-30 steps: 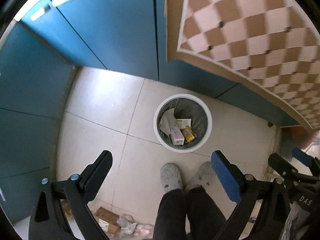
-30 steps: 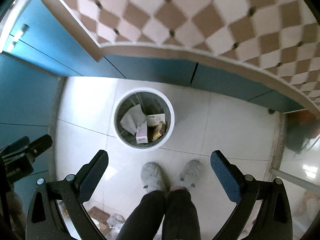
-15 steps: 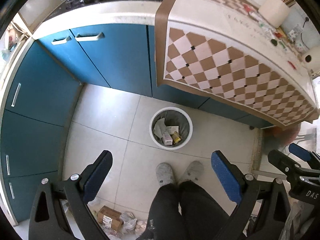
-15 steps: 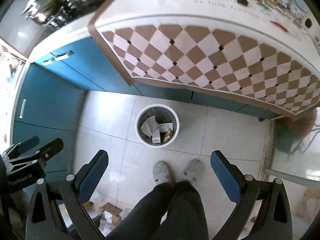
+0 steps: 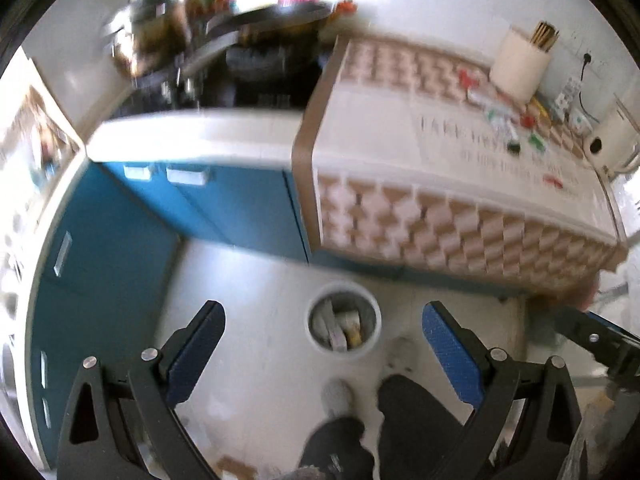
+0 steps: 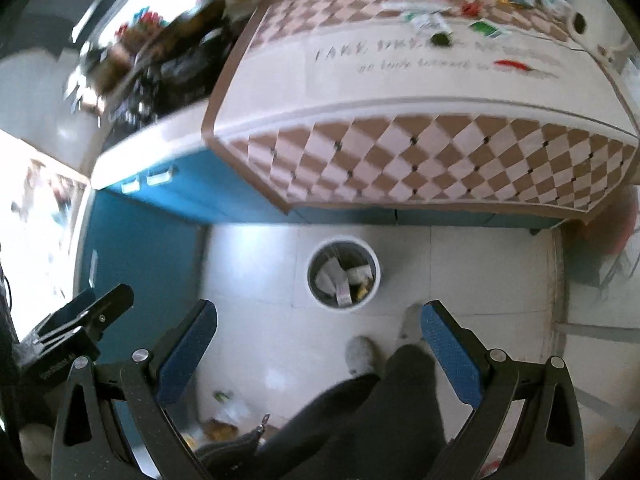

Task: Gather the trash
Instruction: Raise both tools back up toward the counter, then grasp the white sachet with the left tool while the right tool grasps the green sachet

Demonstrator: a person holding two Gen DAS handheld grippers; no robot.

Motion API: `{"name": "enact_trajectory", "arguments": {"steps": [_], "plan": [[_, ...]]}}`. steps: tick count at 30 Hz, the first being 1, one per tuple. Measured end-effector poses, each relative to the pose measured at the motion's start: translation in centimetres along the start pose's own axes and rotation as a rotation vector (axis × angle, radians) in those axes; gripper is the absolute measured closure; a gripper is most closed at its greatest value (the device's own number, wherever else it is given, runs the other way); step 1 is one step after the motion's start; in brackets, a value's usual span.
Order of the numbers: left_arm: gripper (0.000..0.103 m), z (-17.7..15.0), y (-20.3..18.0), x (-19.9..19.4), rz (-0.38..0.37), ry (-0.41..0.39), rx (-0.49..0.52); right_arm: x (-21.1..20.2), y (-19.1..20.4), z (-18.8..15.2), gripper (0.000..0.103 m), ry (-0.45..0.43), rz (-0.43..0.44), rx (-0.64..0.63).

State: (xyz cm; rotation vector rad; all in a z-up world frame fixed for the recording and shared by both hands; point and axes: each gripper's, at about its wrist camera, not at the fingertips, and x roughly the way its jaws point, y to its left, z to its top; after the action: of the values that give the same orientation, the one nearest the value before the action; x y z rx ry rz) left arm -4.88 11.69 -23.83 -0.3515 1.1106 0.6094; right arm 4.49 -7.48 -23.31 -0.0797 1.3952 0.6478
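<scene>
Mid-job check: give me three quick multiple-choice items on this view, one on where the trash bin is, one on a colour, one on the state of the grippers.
1. Where does the trash bin stand?
A. On the counter
B. On the floor in front of the cabinets
C. Inside an open cabinet

2. What colour are the cabinet doors?
A. Blue
B. Red
C. White

3. What state are the left gripper and right gripper in?
A. Both shut on trash
B. One open, one shut
C. Both open and empty

Answers:
1. B, the bin sits on the pale floor tiles below the checked cloth.
2. A, the doors under the counter are blue.
3. C, each wrist view shows fingers spread wide with nothing between them.
</scene>
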Motion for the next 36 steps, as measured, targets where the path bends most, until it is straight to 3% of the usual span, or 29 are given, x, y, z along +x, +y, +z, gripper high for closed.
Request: {"name": "enact_trajectory", "arguments": {"steps": [3, 11, 17, 25, 28, 30, 31, 32, 36], "plan": [[0.000, 4.0, -2.0, 0.3, -0.001, -0.051, 0.013, -1.7, -1.9, 3.1, 0.000, -0.068, 0.009, 0.052], [0.000, 14.9, -10.6, 4.7, -0.013, -0.026, 0.032, -3.5, -11.2, 13.3, 0.000, -0.173, -0.020, 0.215], [0.000, 21.2, -20.2, 13.3, -0.084, 0.144, 0.053, -0.9, -22.0, 22.5, 0.000, -0.150, -0.062, 0.381], [0.002, 27.8, -30.8, 24.8, -0.245, 0.372, 0.074, 3.7, -31.4, 31.7, 0.000, -0.105, -0.113, 0.479], [0.018, 28.6, -33.4, 28.4, -0.243, 0.428, 0.082, 5.0, -33.6, 34.0, 0.000, -0.088, -0.130, 0.497], [0.039, 28.7, -34.4, 30.0, -0.225, 0.453, 0.100, 5.8, -34.8, 35.2, 0.000, -0.077, -0.140, 0.504], [0.039, 28.8, -34.8, 30.1, -0.206, 0.440, 0.114, 6.2, -35.4, 35.8, 0.000, -0.072, -0.141, 0.511], [0.062, 28.9, -35.4, 29.8, -0.202, 0.398, 0.147, 6.5, -35.7, 36.2, 0.000, -0.068, -0.141, 0.516], [0.103, 28.5, -35.2, 29.1, -0.153, 0.374, 0.204, 8.1, -36.1, 37.4, 0.000, -0.049, -0.127, 0.529]]}}
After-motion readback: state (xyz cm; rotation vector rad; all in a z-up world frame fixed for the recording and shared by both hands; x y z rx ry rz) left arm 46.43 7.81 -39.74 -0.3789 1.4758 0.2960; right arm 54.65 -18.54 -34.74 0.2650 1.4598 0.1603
